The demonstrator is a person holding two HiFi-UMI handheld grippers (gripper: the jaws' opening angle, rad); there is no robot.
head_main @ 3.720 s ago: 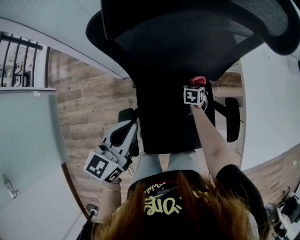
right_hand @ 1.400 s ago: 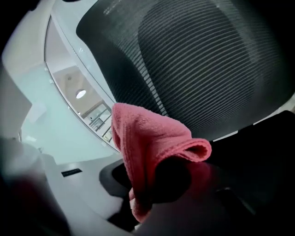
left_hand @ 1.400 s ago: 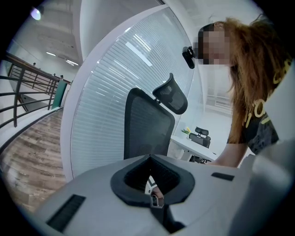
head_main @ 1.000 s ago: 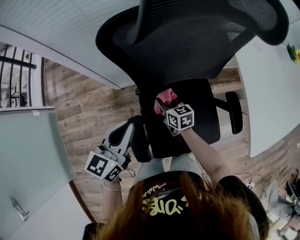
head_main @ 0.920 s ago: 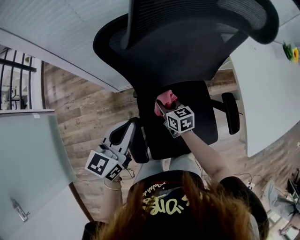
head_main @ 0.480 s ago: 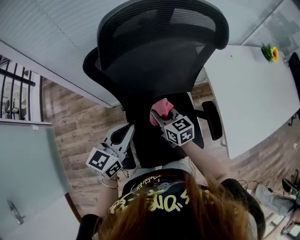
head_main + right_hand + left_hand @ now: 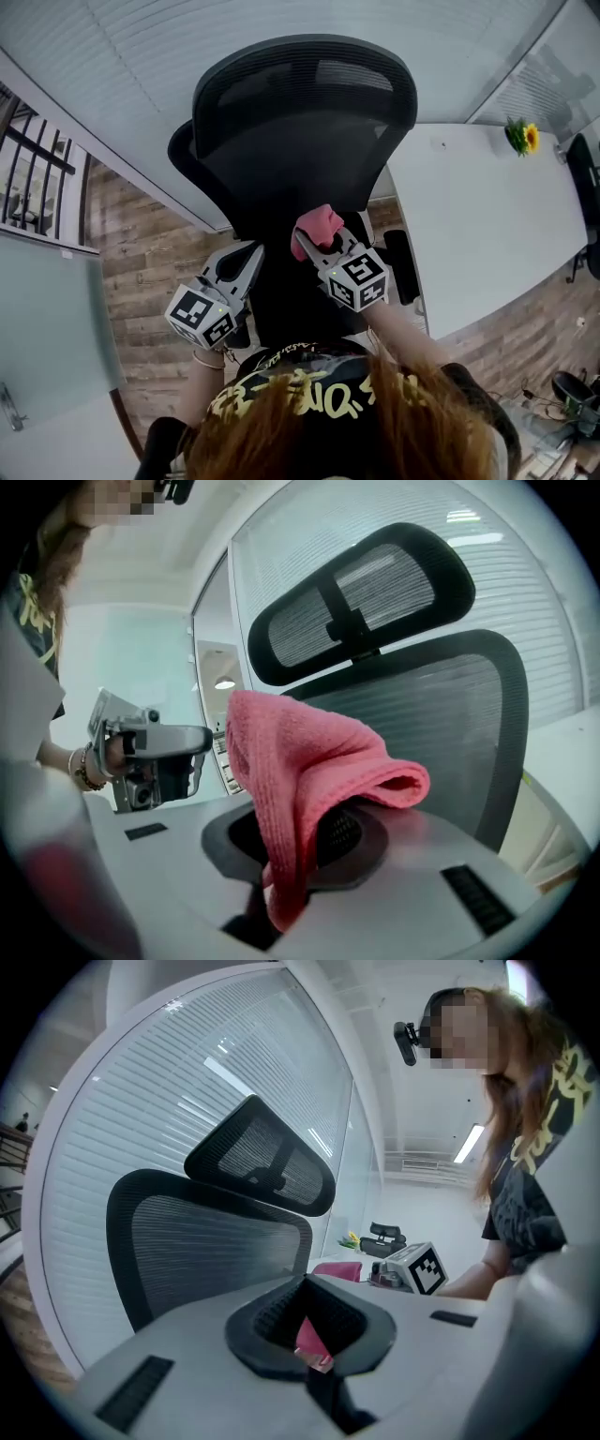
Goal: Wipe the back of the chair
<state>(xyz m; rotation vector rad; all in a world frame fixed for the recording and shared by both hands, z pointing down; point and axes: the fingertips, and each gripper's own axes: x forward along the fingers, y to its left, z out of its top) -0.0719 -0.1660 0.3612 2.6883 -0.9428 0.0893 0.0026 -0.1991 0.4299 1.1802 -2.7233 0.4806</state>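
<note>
The right gripper (image 7: 319,247), jaws clamped on a bunched pink cloth (image 7: 317,228), pointed at the office chair's upright mesh backrest (image 7: 281,164) just ahead, nearer to it than the left gripper (image 7: 251,255), whose jaws were together by the backrest's left edge.

Chair (image 7: 300,141) on wood floor (image 7: 141,272); yellow flower (image 7: 523,138) on table (image 7: 487,225).

The cloth (image 7: 317,226) in my right gripper (image 7: 319,249) is pink. Its cube (image 7: 357,279) has black-and-white squares. The chair (image 7: 300,122) is black mesh. The floor (image 7: 155,253), frame left, is brown planks.
</note>
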